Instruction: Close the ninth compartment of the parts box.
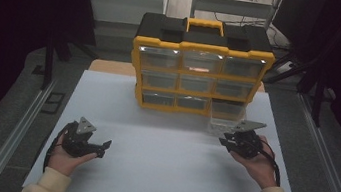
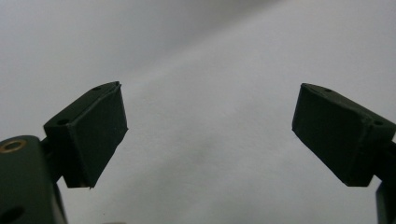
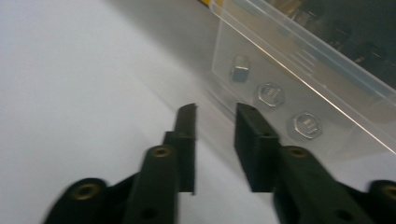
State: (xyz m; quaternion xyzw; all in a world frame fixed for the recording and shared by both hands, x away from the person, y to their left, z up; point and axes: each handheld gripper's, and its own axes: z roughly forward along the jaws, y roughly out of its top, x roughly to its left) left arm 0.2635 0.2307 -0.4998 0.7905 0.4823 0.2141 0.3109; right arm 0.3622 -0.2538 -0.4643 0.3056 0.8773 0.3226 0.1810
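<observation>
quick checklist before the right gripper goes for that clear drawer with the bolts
1. Drawer pulled out: ok. The clear drawer sits out of the bottom right slot of the yellow organizer, on the white table.
2. Bolts inside: ok. Three bolts lie in the drawer behind its clear wall.
3. Right gripper free: ok. Its jaws stand a narrow gap apart with nothing between them, just short of the drawer.
4. Gap wide enough for the drawer wall: cannot tell.
5. Left gripper out of the way: ok. Open wide and holding nothing, over bare table on the left.
</observation>
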